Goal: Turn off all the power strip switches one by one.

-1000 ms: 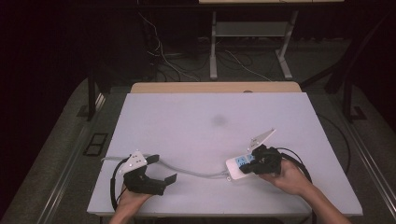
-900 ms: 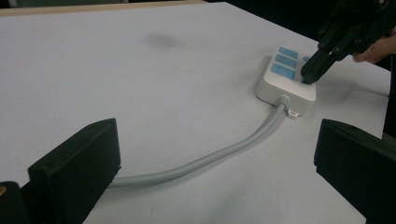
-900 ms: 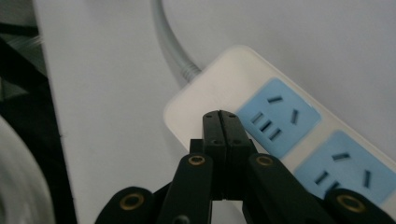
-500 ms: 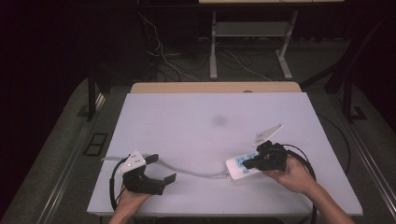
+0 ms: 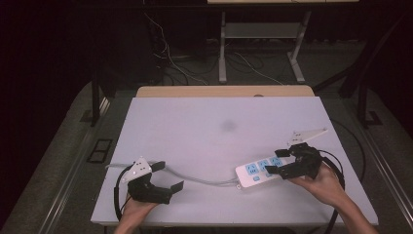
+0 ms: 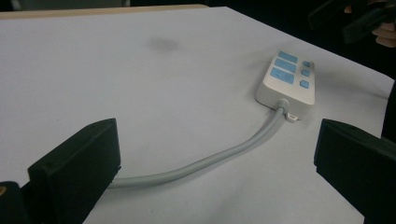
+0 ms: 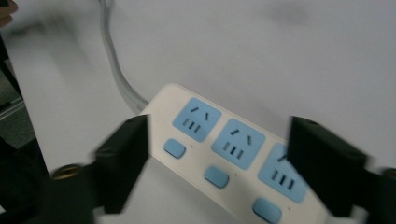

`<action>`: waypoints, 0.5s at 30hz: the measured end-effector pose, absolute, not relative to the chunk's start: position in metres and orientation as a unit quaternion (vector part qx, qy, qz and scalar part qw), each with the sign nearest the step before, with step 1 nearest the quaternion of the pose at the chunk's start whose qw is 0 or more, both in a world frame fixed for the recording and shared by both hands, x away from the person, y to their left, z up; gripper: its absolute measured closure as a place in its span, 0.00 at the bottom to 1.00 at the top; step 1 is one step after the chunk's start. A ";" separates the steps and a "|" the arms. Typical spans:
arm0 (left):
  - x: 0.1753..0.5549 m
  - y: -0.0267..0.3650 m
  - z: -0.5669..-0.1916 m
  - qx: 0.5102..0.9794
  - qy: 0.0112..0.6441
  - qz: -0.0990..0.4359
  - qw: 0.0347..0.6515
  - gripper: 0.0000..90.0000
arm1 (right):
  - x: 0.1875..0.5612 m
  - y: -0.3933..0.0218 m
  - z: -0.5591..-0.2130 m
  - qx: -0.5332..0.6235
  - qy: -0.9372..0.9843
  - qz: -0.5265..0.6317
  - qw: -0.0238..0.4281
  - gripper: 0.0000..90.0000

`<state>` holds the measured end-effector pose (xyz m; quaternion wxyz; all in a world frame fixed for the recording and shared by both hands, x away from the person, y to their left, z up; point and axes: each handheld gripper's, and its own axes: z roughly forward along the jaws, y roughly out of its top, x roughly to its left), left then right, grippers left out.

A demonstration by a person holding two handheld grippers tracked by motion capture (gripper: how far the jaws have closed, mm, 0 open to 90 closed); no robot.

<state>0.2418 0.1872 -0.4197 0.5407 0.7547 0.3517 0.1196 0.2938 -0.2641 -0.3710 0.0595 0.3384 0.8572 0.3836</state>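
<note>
Three blue sockets are seen on the white power strip (image 5: 259, 170), lying near-right on the table (image 5: 204, 126). The right gripper (image 5: 282, 161), jaws wide, straddles it; the left gripper (image 5: 168, 176) is wide, empty. Rigid, probably smooth-sided: best gripped across its width; grey cord (image 6: 219, 156) flexes.

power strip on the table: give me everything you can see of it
The power strip is a white, plastic-looking bar with rounded corners, lying flat, face up, on the white table at its near right. It carries three light-blue sockets in a row, each with a small blue button beside it. A grey cable leaves one short end and curves across the table toward the left gripper. The right gripper is open above its other end, jaws either side of the strip; contact cannot be told. Nothing is plugged in.
</note>
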 end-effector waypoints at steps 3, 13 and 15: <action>0.241 0.187 -0.419 0.753 0.353 0.120 0.543 0.00 | 0.288 -0.274 -0.371 0.359 0.844 0.392 0.079 0.09; 0.240 0.189 -0.419 0.749 0.356 0.121 0.545 0.00 | 0.264 -0.309 -0.383 0.421 0.785 0.447 0.079 0.00; 0.240 0.189 -0.419 0.749 0.357 0.121 0.545 0.00 | 0.259 -0.313 -0.388 0.429 0.778 0.451 0.082 0.00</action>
